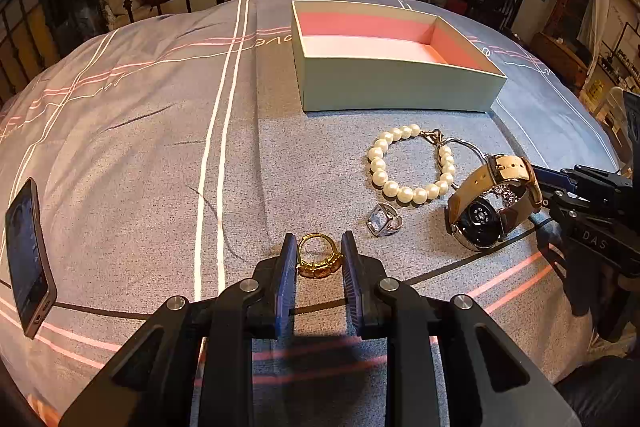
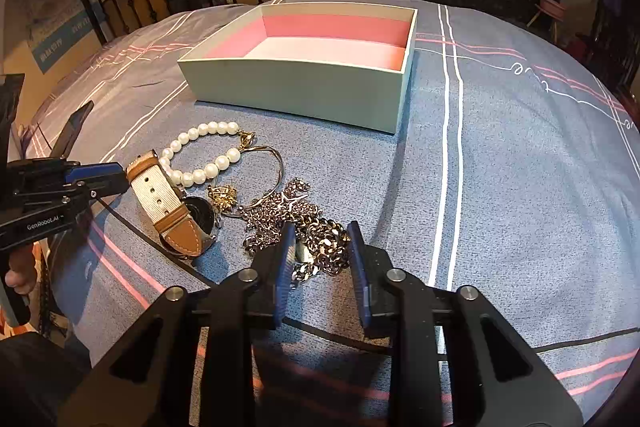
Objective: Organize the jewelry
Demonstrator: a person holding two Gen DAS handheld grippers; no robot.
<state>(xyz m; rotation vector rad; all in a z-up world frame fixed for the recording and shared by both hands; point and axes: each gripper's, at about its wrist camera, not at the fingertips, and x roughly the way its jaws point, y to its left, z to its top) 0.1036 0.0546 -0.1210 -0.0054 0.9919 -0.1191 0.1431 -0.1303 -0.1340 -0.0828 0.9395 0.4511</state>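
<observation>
A bed [image 1: 160,155] with a grey, striped woven cover was shown, an open pink-lined box [image 1: 400,95] at its far side. The left gripper [image 1: 318,259] was narrowed about a gold ring [image 1: 318,259], its pads at the ring's sides. The right gripper [image 2: 322,251] was narrowed over a heap of silver chain [image 2: 320,247]; whether the links were pinched could not be told. A pearl bracelet [image 1: 408,163] and a strapped watch [image 1: 492,203] lay between. Each lift would best be made straight up and slowly, since the smooth ring could slip and loose links could trail.
</observation>
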